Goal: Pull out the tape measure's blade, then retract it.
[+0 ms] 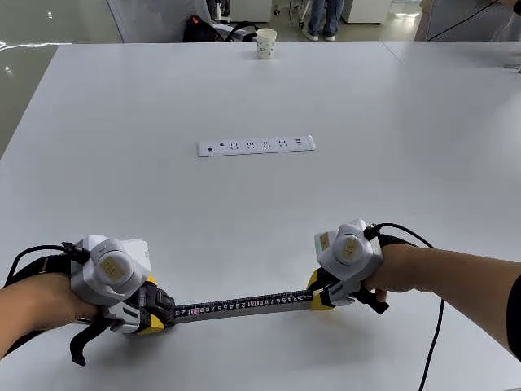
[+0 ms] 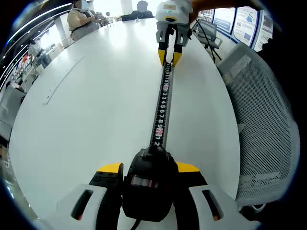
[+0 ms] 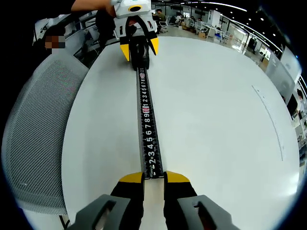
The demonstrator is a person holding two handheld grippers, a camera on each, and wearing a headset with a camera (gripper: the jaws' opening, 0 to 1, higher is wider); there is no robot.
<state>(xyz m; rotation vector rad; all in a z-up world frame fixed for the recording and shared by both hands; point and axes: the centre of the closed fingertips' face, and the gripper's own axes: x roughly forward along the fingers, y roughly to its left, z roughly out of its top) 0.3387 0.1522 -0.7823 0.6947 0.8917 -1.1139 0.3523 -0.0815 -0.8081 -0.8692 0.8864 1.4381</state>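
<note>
— Tape measure (image 1: 161, 308) first: where is it?
— Near the front edge of the white table (image 1: 122, 163). Its black case is clamped between the yellow-tipped jaws of the left tool (image 2: 148, 167). The blade (image 1: 244, 305) is drawn out sideways, and the right tool (image 3: 153, 177) is pinched onto its free end. I cannot tell whether the case touches the table top.
— What is hard to make out?
— The blade's very end is buried between the right tool's tips. The left jaws cover the flanks of the case, and its lower part is cut off in the left gripper view. The digits read clearly in both gripper views but are too small in the head view. Both forearms (image 1: 464, 281) run out of frame, as does the black cable (image 1: 431, 346) from the right tool.
— And the setting?
— The table is broad and plain, with a glossy floor (image 1: 24, 32) beyond it. A grey mesh chair (image 2: 268, 120) stands beside the table's edge.
— Count things for me.
— One tape measure, one blade, two tools and one chair. There is also one white power strip (image 1: 256, 146) mid-table and one paper cup (image 1: 266, 42) at the far edge. The strip's sockets are too small to count.
</note>
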